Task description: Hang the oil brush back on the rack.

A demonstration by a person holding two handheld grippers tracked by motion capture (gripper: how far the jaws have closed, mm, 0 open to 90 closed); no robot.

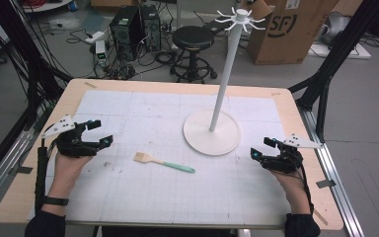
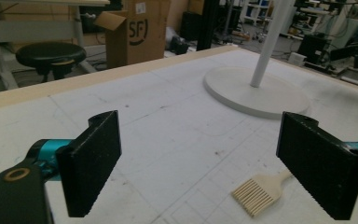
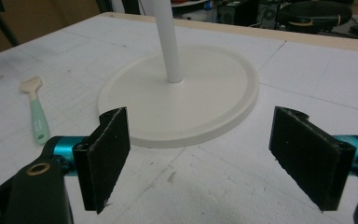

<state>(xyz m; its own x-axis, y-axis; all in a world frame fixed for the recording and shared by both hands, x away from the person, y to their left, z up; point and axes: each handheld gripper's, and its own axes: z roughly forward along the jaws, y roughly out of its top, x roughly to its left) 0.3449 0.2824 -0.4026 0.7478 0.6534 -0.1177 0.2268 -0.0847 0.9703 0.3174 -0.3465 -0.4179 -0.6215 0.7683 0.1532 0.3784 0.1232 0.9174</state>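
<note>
1. The left gripper [image 1: 100,132] has a black body, with a pale grey three-cornered plate on top.
2. The right gripper [image 1: 262,147] is black too and bears the same kind of plate.
3. Each jaw is a flat black textured pad on a teal metal mount.
4. A brass-coloured ring sits in the black housing beside the left-hand jaw.
5. Dark sleeves cover both forearms; a black band circles the left wrist.

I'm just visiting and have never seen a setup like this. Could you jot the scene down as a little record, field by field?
Surface: table covered by a white gridded mat
Tool on mat: brush with pale bristles and a mint green handle, lying flat, untouched
Stand: white stand, round base, tall pole, hooks at the top
Left gripper: jaws open, nothing between them, left of the brush
Right gripper: jaws open, nothing between them, beside the stand's base
</note>
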